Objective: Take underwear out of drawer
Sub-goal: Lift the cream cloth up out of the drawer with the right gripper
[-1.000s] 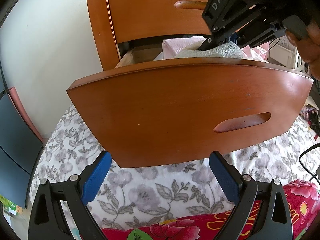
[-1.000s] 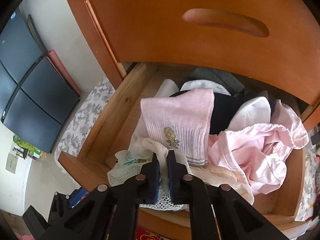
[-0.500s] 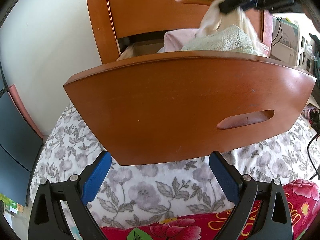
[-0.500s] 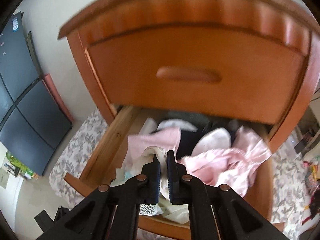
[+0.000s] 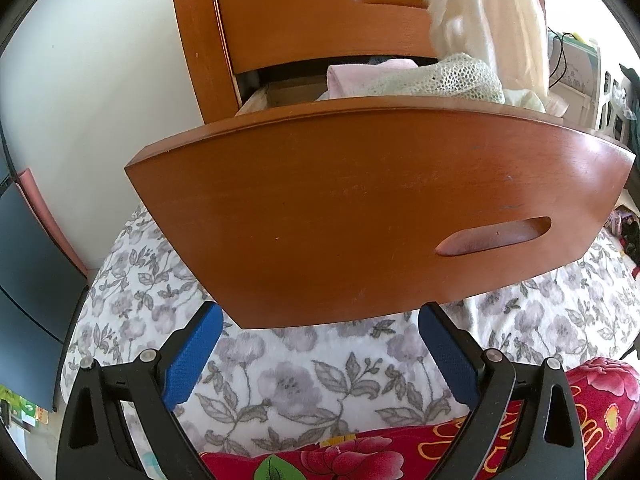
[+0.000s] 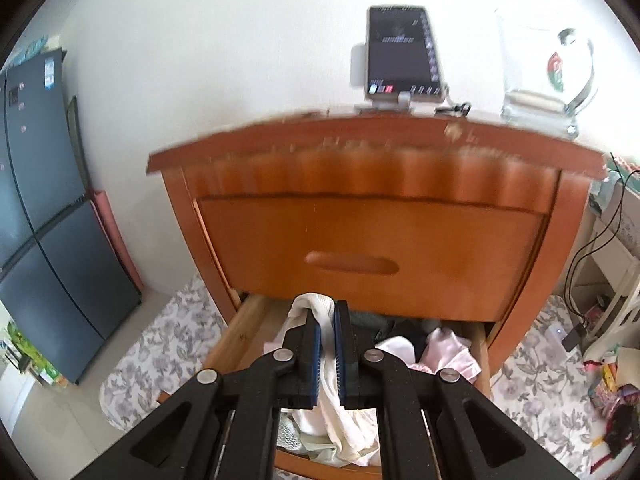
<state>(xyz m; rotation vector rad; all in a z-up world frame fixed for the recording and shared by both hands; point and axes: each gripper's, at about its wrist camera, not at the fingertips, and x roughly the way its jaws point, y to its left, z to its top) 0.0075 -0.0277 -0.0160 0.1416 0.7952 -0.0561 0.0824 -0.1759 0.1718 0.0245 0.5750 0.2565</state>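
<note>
The right gripper (image 6: 327, 320) is clenched on a cream underwear garment (image 6: 320, 360): the cloth bunches above the blue pads at lower centre of the right wrist view and hangs down between the black fingers toward the bottom edge. In the left wrist view the same garment (image 5: 488, 20) hangs blurred at the upper right, in front of the closed upper drawer (image 5: 320, 20), with its lower end at the pile in the open drawer (image 5: 360, 208). That pile holds a pale mesh piece (image 5: 440, 80) and a pink folded cloth (image 5: 360, 78), showing just above the drawer's curved front. The left gripper (image 5: 320, 354) stands released, blue pads wide apart and nothing between them, at the bottom of its frame just under the drawer front and over a grey floral cover (image 5: 280, 380). On top of the wooden cabinet (image 6: 376, 148), at the upper right of the right wrist view, stand a phone on a holder (image 6: 400, 52) and a clear glass object (image 6: 544, 68). A dark refrigerator (image 6: 44, 220) fills the left edge.
</note>
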